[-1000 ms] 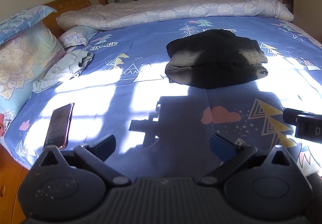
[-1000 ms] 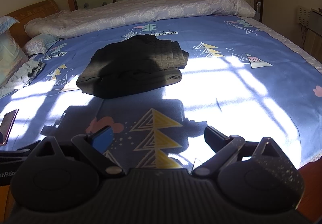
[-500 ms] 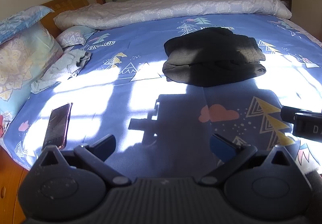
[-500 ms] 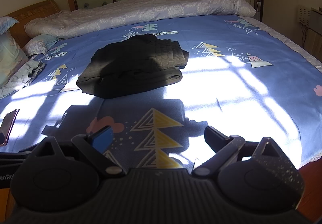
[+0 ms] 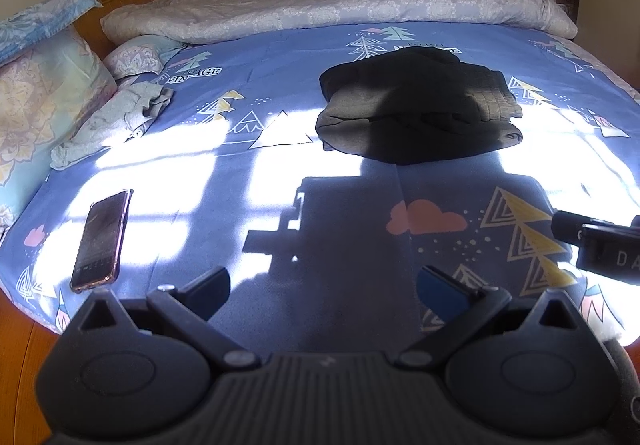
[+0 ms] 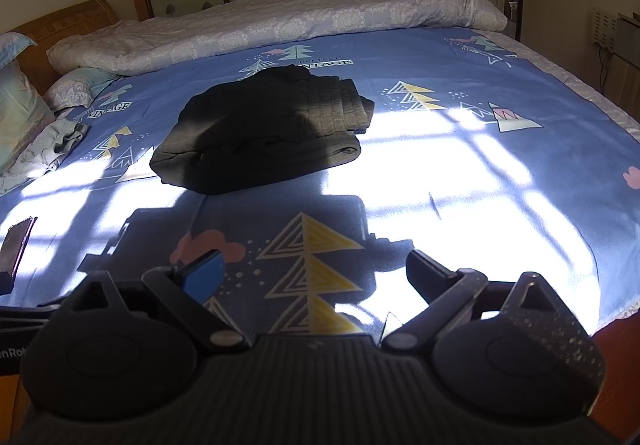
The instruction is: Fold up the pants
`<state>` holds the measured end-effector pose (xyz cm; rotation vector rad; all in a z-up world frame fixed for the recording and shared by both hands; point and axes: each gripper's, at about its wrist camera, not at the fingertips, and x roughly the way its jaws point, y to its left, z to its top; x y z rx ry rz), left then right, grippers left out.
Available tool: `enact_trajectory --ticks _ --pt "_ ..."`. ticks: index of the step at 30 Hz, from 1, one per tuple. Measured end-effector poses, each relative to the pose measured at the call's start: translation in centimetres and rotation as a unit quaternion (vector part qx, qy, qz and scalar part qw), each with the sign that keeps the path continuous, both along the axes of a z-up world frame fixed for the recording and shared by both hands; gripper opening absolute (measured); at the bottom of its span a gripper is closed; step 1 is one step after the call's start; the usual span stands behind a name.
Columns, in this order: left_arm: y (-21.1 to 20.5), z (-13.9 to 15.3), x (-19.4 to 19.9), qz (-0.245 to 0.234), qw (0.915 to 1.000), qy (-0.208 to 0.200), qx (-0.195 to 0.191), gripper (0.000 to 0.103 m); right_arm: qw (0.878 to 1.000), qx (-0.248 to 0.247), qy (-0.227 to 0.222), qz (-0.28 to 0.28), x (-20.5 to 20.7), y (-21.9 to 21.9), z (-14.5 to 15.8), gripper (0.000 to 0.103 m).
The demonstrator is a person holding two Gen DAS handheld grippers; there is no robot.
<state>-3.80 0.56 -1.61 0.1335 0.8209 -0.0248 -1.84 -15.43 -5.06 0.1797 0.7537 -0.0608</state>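
Left tongs spread wide, empty, above the bed. Folded dark pants lie ahead, well apart. Phone lies left, near bed edge.

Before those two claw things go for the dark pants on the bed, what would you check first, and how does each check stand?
1. Left gripper open and empty: ok.
2. Right gripper open and empty: ok.
3. Pants lying in the open on the bed sheet, nothing on top: ok.
4. Pants within reach: not ok, both grippers are well short of them.
5. Phone clear of the path: ok, it lies off to the left near the bed edge.
6. Which edge is the waistband: cannot tell, the pile is bunched and shadowed.
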Motion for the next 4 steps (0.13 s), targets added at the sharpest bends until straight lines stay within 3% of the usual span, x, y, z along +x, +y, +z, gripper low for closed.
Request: enact_trajectory --ticks 4 --pt "-0.06 0.00 0.06 -0.008 0.9999 0.007 -0.012 0.103 1.000 0.000 0.000 0.000 0.00 0.00 0.00 0.099"
